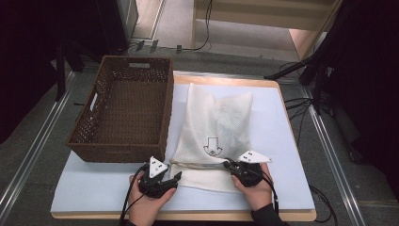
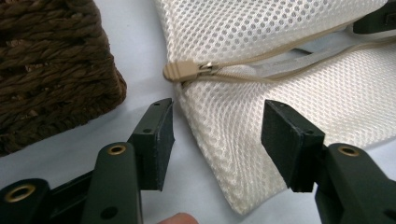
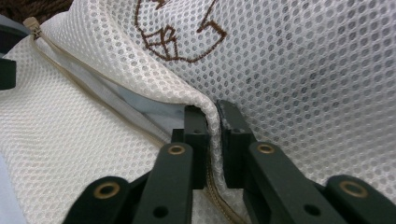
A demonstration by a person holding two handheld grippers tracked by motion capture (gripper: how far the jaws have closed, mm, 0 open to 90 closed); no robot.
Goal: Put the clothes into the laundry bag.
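The tabletop (image 1: 287,188) is a wooden board with a pale blue-white covering, its wood edge showing along the far and near sides. Grey carpeted floor (image 1: 28,155) surrounds it. Metal rails (image 1: 35,141) run along the floor at 9 and 3 o'clock. Black cables (image 1: 296,106) trail at 2 o'clock. Toward 12 o'clock stands light wooden furniture (image 1: 263,14); dark stands (image 1: 329,61) and shadow fill 10 and 2 o'clock.

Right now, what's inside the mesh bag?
The mesh bag has its zipper open. Through the gap a pale inner layer shows; the bag lies flat. The mesh covers the far end, so contents there can't be told. The right gripper pinches the upper edge.
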